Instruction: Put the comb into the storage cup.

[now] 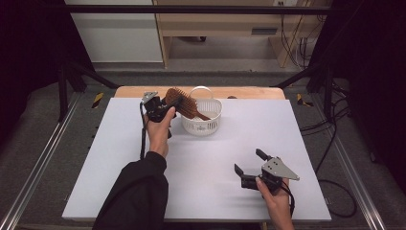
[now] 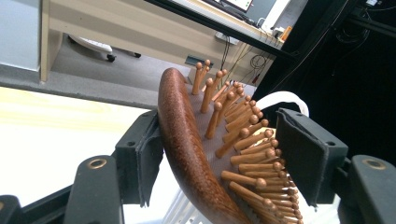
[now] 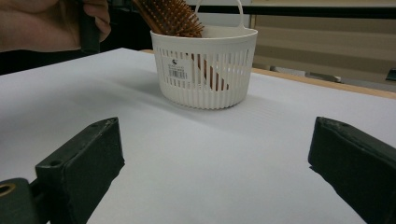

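Note:
A wooden hairbrush [image 1: 184, 103] with peg bristles leans tilted, its handle down inside a white slotted basket [image 1: 203, 125] at the back middle of the table. My left gripper [image 1: 167, 103] is shut on the brush head. In the left gripper view one pad presses the brush's [image 2: 187, 149] smooth back and the other meets the bristle tips; my left gripper [image 2: 219, 149] holds it above the basket's handle [image 2: 285, 98]. My right gripper [image 1: 248, 161] stands open at the front right, nothing between its jaws. The right gripper [image 3: 217, 154] faces the basket [image 3: 205, 79] and brush [image 3: 170, 16].
A white board [image 1: 201, 182] covers the table, with a wooden strip [image 1: 249, 92] along the back edge. Black frame bars [image 1: 72, 76] stand at both back corners. Cables [image 1: 335, 124] lie on the floor to the right. A person's left hand [image 3: 42, 23] grips the far gripper.

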The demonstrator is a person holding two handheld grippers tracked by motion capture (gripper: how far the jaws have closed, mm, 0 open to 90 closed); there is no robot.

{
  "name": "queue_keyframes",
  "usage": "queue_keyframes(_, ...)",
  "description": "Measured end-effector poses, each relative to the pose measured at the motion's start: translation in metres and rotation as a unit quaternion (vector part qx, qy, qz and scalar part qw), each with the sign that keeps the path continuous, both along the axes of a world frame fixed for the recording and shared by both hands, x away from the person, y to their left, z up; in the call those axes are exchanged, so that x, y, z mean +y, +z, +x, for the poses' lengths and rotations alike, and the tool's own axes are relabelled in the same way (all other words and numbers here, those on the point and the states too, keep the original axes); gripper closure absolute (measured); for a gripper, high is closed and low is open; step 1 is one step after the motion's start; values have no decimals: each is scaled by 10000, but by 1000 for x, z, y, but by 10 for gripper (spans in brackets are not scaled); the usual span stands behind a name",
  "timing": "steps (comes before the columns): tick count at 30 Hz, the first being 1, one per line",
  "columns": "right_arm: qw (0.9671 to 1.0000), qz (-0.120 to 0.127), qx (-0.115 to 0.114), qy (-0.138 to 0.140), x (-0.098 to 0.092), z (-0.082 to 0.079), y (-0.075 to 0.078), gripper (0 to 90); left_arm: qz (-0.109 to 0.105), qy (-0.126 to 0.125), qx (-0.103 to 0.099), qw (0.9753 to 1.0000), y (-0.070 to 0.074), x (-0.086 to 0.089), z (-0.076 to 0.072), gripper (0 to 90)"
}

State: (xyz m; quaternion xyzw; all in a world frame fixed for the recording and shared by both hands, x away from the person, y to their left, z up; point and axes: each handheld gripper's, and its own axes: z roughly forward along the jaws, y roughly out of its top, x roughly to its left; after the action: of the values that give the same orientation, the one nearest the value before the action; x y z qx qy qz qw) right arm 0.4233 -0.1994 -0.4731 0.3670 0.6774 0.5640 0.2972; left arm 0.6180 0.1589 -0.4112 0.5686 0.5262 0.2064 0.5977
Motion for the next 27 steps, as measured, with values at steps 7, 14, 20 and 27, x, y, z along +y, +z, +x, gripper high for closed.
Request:
queue_keyframes(7,10000,8,6,1,-1,0,0,34,110,31,-107,9999,3,0,0,281)
queue_keyframes(14,10000,-14,8,-3,-1,0,-1,34,-70,-26,-135,9999,5,-3,-1,161)
queue_keyframes(20,10000,-21,12,33,-1,0,-1,34,66,39,-158,9998,7,0,-2,77)
queue_keyframes(27,10000,-12,5,9,-1,0,0,34,93,28,-258,9996,9,0,-3,78)
